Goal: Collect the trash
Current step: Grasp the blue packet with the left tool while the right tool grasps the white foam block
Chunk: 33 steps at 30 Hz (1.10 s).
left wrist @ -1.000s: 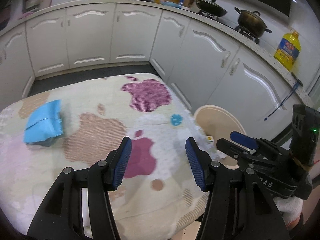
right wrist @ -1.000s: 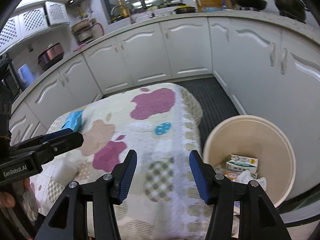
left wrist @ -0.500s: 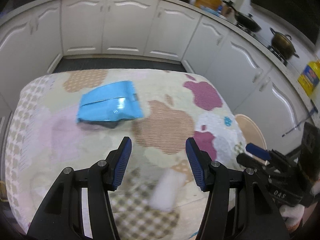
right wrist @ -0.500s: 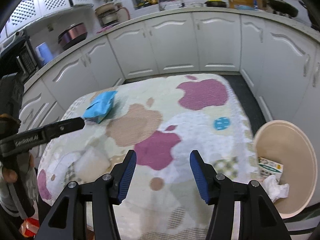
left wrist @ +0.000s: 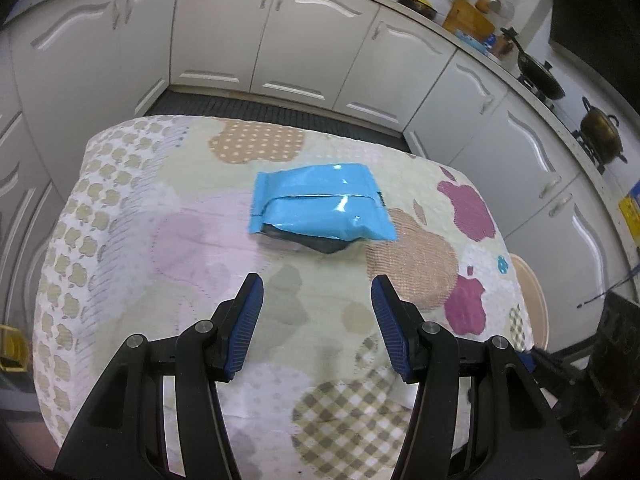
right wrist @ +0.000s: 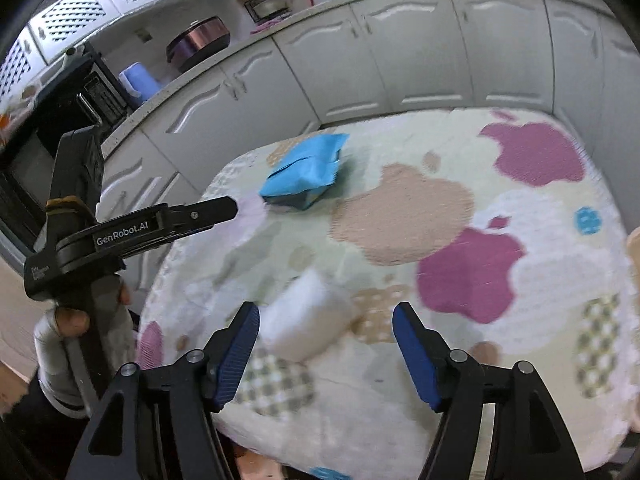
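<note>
Home kitchen: white cabinets (left wrist: 224, 28) under a counter (left wrist: 432, 20), pots (left wrist: 600, 136) on a stove, cloth-covered table (left wrist: 160, 240).

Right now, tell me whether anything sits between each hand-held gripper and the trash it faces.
Nothing visible does. Only bare tablecloth lies between the open left hand-held gripper and the blue packet. The white wad lies just ahead of the open right hand-held gripper.

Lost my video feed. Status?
Both claws open, empty: left, right just widened. Blue packet, white wad on tablecloth. Nothing blocking.
</note>
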Available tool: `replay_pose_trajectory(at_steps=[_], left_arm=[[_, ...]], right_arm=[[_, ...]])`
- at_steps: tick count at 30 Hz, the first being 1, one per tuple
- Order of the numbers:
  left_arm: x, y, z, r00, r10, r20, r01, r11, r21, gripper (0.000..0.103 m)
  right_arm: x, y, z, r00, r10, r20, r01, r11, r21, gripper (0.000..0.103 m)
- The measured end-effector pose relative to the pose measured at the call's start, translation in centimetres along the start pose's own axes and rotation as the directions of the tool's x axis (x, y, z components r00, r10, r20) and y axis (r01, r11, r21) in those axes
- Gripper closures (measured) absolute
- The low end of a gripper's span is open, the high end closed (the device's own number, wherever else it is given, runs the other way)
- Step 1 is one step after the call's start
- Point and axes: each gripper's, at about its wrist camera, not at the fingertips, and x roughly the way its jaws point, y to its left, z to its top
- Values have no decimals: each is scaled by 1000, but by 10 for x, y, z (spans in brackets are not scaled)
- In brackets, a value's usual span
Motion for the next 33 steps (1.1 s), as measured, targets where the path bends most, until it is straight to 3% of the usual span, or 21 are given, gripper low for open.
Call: replay_pose_trajectory(at_steps=[8, 11, 15, 23, 33], left_arm=[[3, 9, 15, 1000, -9, 6, 9, 1000, -27, 44], [9, 11, 23, 1000, -19, 1, 19, 999, -45, 40], [19, 14, 38, 999, -35, -6, 34, 997, -74, 40], [48, 19, 66, 998, -50, -38, 45, 991, -128, 40], [93, 9, 84, 995, -24, -101, 13, 994, -107, 39]], right_arm=[[41, 25, -3, 997, -26, -68, 26, 1000, -12, 35], [43, 27, -4, 996, -74, -47, 71, 995, -63, 57], [32, 16, -1, 999, -52, -18, 50, 996, -70, 68], [9, -7, 2, 998, -58, 28, 60, 997, -53, 74], [5, -20, 4, 998, -60, 23, 61, 997, -46, 75]])
